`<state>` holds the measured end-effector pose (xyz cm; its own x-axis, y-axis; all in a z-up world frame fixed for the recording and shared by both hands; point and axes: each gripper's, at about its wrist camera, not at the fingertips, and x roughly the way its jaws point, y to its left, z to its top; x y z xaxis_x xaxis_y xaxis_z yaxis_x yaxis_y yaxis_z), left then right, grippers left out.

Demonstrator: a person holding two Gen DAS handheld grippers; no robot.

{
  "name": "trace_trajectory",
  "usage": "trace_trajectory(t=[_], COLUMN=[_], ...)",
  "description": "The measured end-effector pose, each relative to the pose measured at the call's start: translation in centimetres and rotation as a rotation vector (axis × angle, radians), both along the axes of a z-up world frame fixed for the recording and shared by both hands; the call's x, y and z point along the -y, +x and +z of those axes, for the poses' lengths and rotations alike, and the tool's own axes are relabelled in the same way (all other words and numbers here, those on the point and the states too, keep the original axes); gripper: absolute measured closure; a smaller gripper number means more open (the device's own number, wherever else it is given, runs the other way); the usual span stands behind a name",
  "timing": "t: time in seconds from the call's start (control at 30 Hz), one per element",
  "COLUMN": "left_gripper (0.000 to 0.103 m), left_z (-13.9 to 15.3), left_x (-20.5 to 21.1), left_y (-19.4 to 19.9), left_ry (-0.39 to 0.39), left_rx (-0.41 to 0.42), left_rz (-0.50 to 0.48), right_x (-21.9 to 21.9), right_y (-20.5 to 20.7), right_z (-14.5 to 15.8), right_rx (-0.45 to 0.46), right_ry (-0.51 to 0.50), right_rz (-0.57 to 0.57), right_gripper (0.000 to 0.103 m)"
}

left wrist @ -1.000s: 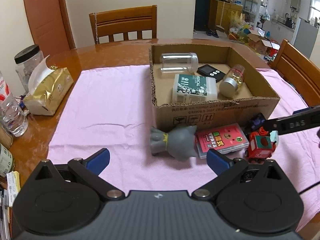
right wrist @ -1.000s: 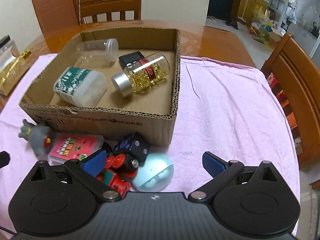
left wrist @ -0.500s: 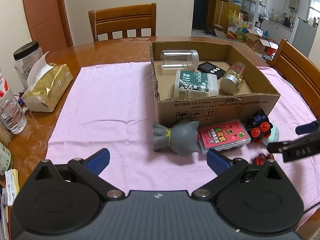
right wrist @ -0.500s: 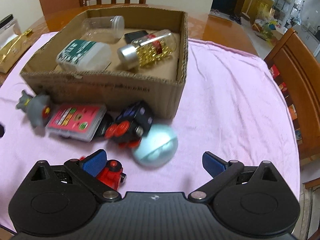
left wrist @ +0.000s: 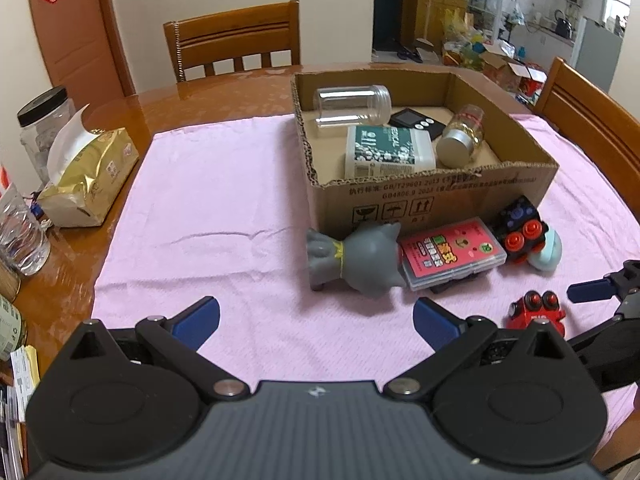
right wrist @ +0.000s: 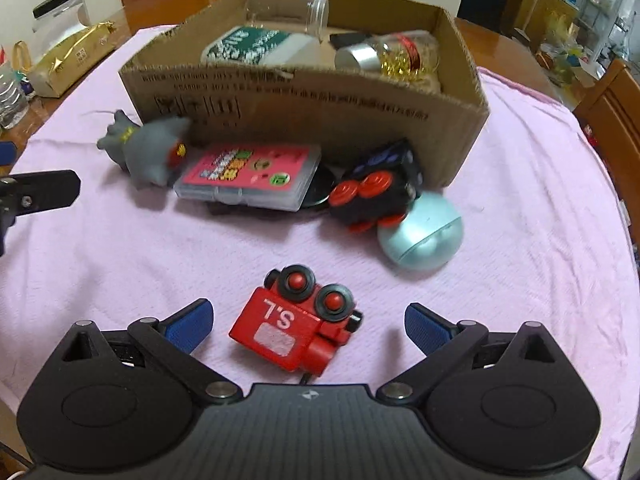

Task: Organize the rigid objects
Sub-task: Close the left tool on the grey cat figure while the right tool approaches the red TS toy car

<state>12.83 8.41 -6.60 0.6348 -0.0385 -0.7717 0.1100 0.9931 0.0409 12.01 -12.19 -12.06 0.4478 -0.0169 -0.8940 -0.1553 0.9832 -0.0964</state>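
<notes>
A red toy train car (right wrist: pixel 298 324) lies on the pink cloth between the open fingers of my right gripper (right wrist: pixel 306 326); it touches neither pad. It also shows in the left wrist view (left wrist: pixel 536 312). A cardboard box (left wrist: pixel 436 196) holds a clear jar (left wrist: pixel 352 104), a green-labelled tub (left wrist: pixel 388 152), a pill bottle (left wrist: pixel 460 140) and a black device (left wrist: pixel 416 118). In front of the box lie a grey toy figure (left wrist: pixel 356 260), a pink card case (left wrist: pixel 452 252), a black toy train (right wrist: pixel 376 192) and a pale blue ball (right wrist: pixel 420 236). My left gripper (left wrist: pixel 316 320) is open and empty, short of the grey figure.
A gold tissue pack (left wrist: pixel 88 176), a black-lidded jar (left wrist: pixel 44 128) and a water bottle (left wrist: pixel 20 228) stand at the table's left edge. Wooden chairs (left wrist: pixel 236 40) stand behind and to the right of the table.
My right gripper has pulled back and swung left; the red train car now lies centred between its fingers. The left gripper has drawn back slightly.
</notes>
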Motion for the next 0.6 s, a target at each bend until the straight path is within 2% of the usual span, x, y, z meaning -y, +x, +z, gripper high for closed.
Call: trace_trajectory(t=[0.2, 0.43, 0.6], left_gripper=[0.001, 0.001, 0.001], left_z=[-0.6, -2.4, -4.0], left_x=[0.4, 1.0, 1.7], left_y=[1.1, 4.2, 6.0], left_ry=[0.006, -0.04, -0.031], left_rx=[0.013, 0.019, 0.013], left_rz=[-0.033, -0.021, -0.004], right_x=[3.2, 3.6, 3.7], right_y=[-0.8, -1.5, -1.7], right_z=[-0.5, -0.6, -0.6], right_rx=[0.0, 0.034, 0.04], right_ry=[0.021, 0.026, 0.027], right_rz=[-0.079, -0.065, -0.064], right_gripper=[0.0, 0.0, 0.0])
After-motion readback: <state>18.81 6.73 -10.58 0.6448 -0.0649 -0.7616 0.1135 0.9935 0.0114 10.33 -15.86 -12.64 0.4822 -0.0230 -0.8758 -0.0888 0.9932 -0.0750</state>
